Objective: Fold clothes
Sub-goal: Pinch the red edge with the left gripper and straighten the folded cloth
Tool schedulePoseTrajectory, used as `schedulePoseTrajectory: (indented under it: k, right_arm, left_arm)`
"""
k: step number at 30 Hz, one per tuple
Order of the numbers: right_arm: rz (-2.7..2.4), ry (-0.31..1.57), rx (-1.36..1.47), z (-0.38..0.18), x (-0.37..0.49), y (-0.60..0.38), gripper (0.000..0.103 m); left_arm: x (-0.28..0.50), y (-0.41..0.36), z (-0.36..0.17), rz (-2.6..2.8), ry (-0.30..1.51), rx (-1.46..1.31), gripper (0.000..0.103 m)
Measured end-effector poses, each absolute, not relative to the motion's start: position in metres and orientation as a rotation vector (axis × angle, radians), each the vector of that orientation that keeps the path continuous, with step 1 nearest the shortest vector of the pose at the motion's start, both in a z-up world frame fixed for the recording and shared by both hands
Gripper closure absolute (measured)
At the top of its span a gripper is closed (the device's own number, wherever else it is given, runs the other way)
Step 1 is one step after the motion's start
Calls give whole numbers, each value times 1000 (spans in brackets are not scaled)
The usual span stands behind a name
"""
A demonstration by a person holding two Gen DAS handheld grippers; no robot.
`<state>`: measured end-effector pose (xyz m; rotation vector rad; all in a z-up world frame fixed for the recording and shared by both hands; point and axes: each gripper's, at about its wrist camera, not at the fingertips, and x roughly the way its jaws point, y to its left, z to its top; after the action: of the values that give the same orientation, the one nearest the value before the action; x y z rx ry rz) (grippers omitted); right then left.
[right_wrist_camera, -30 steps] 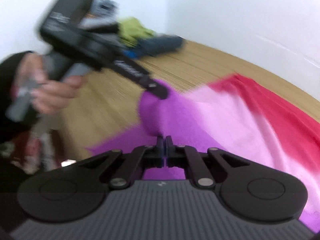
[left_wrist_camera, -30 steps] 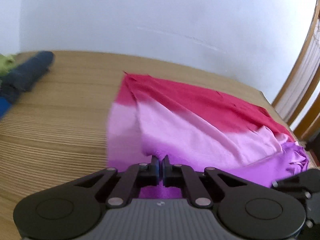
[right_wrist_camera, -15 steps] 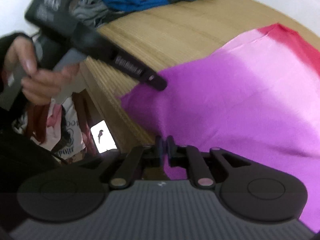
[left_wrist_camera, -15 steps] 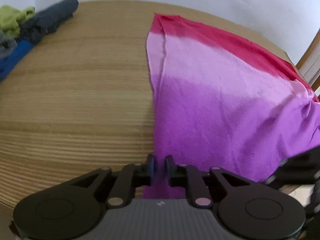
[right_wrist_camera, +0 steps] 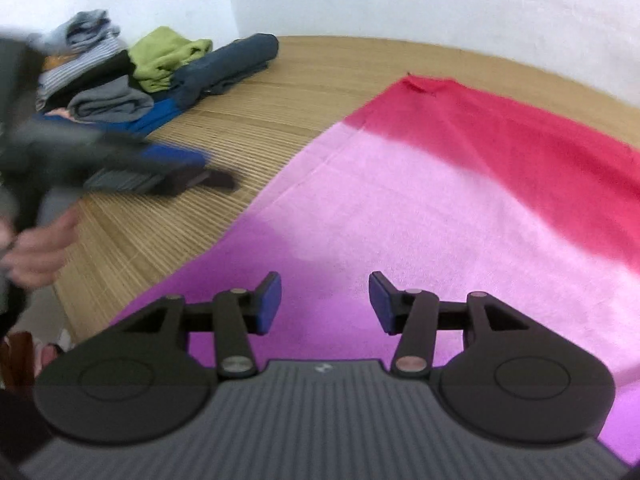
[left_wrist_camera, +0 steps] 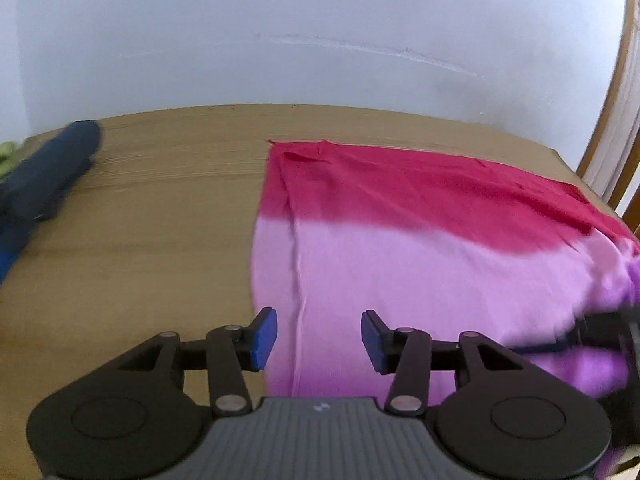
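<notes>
One garment, a dip-dyed cloth [left_wrist_camera: 420, 264] shading from red through pale pink to purple, lies spread on the wooden surface [left_wrist_camera: 132, 264], its red end toward the wall and its purple end nearest the person. Both tools hang over that near end with nothing caught in them: the left gripper [left_wrist_camera: 319, 338] has its blue-padded fingers [left_wrist_camera: 264, 338] parted above the cloth's left edge, where a seam line runs away toward the red band, and the right gripper [right_wrist_camera: 325, 304] stands equally parted above the purple part. The jaws of each have just been opening, and no fabric sits between the pads in either view. In the right wrist view the left tool appears as a dark blur at the left, held by a hand [right_wrist_camera: 38, 248] close to the surface's near edge. Judging from how flat the cloth lies, this piece looks laid out and released, so the spreading step seems finished, while no crease or doubled layer is evident beyond the narrow turned strip along the left seam; the actual folds appear to remain. At the far left corner a pile of clothes [right_wrist_camera: 132, 76], grey, green, navy and blue, sits well apart from the cloth; whether those are already folded or waiting cannot be told for certain.
</notes>
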<state>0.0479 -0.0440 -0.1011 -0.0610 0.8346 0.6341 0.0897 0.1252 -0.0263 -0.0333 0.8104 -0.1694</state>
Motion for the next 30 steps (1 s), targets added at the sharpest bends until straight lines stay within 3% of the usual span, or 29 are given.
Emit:
schedulePoseTrajectory:
  k: [7,16,17,18,19,23,30]
  right_arm:
    - [661,893,1,-135,69,-60,52]
    - [680,846,-12,-141,64,-63,52]
    - [672,845,-9,-141,63,-62,52]
    - [662,844,-4,-141,63,-62,52]
    - [652,844,2,-141,63,-61,52]
    - [618,844,23,-141,62,-60,52]
    - [556,852,25,-140,61,-54,52]
  left_arm:
    - [196,127,-67,-149,877,-121,58]
    - [222,115,-89,-171,855,-17,56]
    - [220,111,-88,-174,850,11,66]
    - [218,108,-88,-176,845,40,85]
    - [217,105,-88,-186,840,55,92]
    - [210,102,-87,-169,804,81,100]
    - [209,134,-67,-17,744,46,100]
